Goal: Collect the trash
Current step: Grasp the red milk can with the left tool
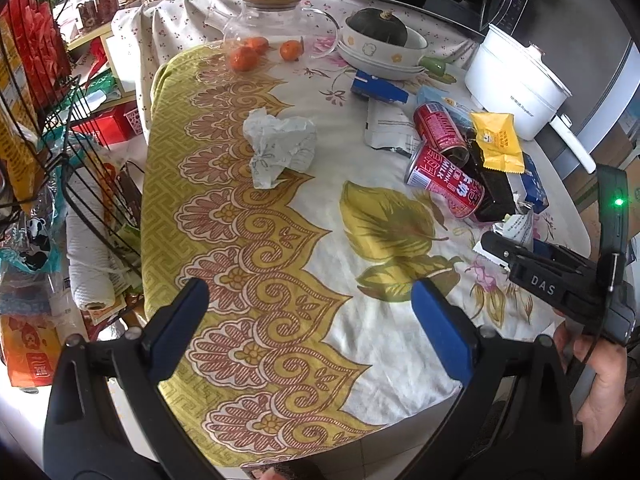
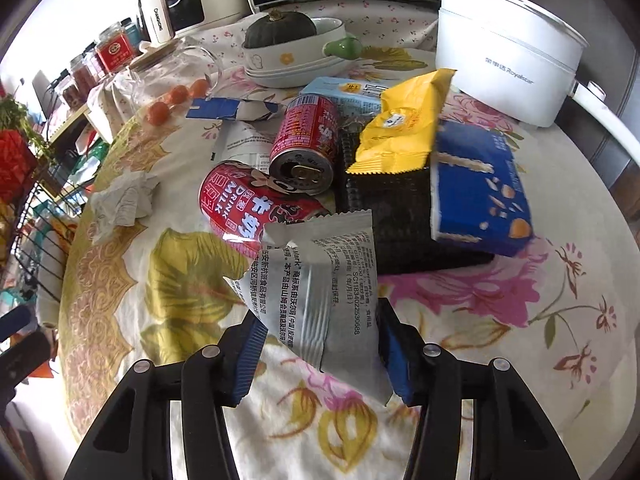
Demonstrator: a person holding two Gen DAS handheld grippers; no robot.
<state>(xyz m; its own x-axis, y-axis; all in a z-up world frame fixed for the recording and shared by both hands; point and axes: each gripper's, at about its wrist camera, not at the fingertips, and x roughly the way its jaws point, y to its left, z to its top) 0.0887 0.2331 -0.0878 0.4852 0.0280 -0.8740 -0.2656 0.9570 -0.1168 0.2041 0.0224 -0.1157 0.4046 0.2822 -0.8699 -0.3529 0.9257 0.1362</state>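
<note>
My right gripper (image 2: 320,320) has its blue pads on either side of a silver snack wrapper (image 2: 320,280) and grips it just above the tablecloth. Behind it lie two red milk cans (image 2: 248,208) (image 2: 306,140), a yellow packet (image 2: 404,124), a blue box (image 2: 476,196) and a black packet (image 2: 392,224). A crumpled tissue (image 2: 124,200) lies at the left. My left gripper (image 1: 312,304) is open and empty over the near cloth, the tissue (image 1: 280,144) ahead of it. The right gripper (image 1: 516,256) shows at the right of the left wrist view.
A white electric pot (image 2: 504,52), a bowl with a dark squash (image 2: 288,40), a glass jug (image 1: 276,24) and tangerines (image 1: 244,58) stand at the back. A wire rack (image 1: 60,152) with bags is off the table's left edge.
</note>
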